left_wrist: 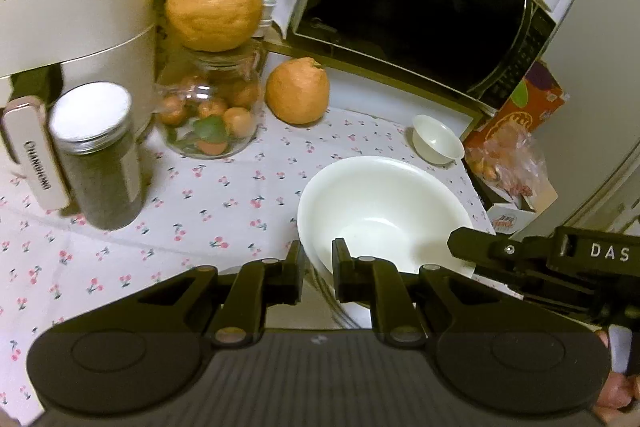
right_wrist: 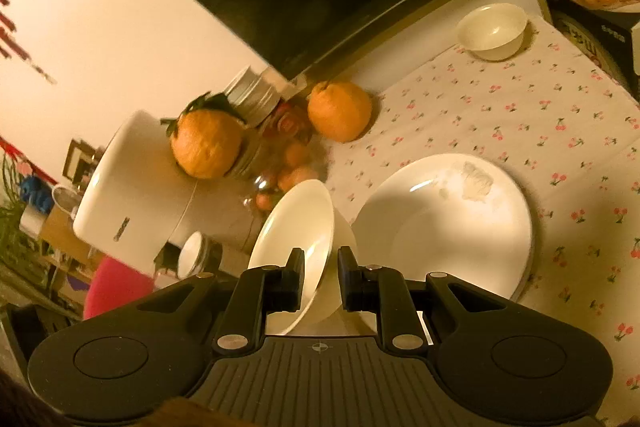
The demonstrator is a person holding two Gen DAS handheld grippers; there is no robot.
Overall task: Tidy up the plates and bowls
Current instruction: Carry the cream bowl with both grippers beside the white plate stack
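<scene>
Both jaws pinch one white bowl's [left_wrist: 380,211] rim — left gripper [left_wrist: 318,275], right gripper [right_wrist: 320,279] — cloth [left_wrist: 160,227] beyond lies bare.

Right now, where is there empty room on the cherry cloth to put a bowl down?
Bare cloth lies between the small bowl, the loose orange and the plate. Around the fruit jar and spice jar it is crowded.
</scene>
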